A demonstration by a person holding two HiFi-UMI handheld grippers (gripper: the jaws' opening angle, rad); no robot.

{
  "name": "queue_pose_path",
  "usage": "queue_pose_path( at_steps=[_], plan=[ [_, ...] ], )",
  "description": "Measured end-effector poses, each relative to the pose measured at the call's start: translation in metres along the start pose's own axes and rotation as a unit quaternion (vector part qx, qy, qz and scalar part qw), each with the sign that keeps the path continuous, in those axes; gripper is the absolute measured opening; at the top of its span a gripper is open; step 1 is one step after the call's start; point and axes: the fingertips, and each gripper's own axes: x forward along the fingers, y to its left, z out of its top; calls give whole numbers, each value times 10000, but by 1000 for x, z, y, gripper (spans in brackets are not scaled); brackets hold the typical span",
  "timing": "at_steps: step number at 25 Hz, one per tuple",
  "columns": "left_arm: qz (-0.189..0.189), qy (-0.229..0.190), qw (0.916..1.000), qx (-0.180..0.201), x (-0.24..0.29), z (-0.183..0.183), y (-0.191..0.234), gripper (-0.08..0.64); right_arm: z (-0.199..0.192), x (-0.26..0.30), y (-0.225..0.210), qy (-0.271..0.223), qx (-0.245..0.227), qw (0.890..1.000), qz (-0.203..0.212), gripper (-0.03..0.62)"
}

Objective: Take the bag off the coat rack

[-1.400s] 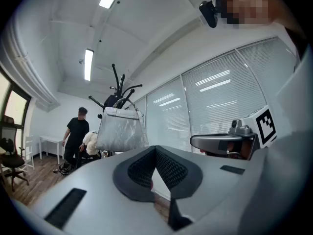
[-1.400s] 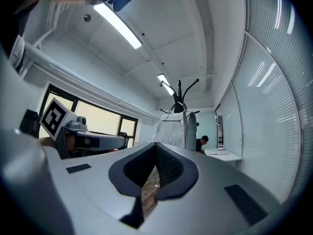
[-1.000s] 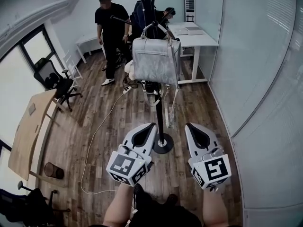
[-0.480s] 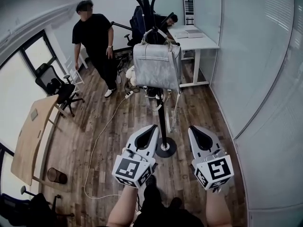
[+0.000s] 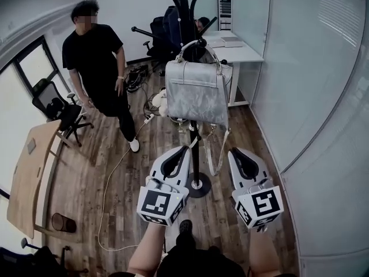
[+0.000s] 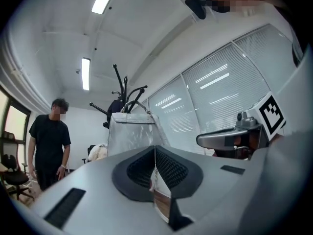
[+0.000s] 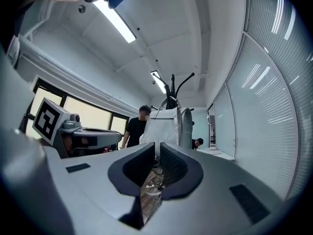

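A light grey handbag (image 5: 196, 93) hangs by its handle from a hook of the black coat rack (image 5: 196, 149); its long strap dangles down beside the pole. My left gripper (image 5: 183, 150) is shut and empty, low and just left of the pole. On the pole's right my right gripper (image 5: 235, 152) is shut and empty too. Both sit well below the bag and apart from it. The left gripper view shows the bag (image 6: 131, 133) ahead above the closed jaws (image 6: 155, 151). In the right gripper view the bag (image 7: 168, 126) hangs ahead of the closed jaws (image 7: 157, 155).
A person in black (image 5: 98, 68) stands left of the rack. A white desk (image 5: 239, 53) with a seated person is behind it. A glass wall (image 5: 311, 97) runs along the right. A wooden table (image 5: 29, 172), office chairs (image 5: 55, 105) and a floor cable (image 5: 115, 172) lie left.
The person in black has walked forward and left, closer to me. The rack and bag have drawn slightly nearer in the head view. Both grippers stay shut, side by side.
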Motion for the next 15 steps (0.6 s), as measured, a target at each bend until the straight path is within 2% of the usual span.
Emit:
queue_pose_path(
  at_steps=[5, 7, 9, 15],
  plan=[
    [-36, -106, 9999, 68, 26, 1, 41, 18, 7, 45, -12, -39, -165, 9997, -155, 43],
    [-48, -149, 9998, 86, 37, 1, 57, 22, 9, 60, -14, -46, -239, 9996, -112, 118],
    [-70, -175, 9998, 89, 47, 1, 72, 72, 12, 72, -19, -49, -290, 9995, -148, 162],
    [-112, -316, 9994, 77, 75, 1, 108, 174, 13, 100, -41, -2, -199, 9978, -625, 252]
  ],
)
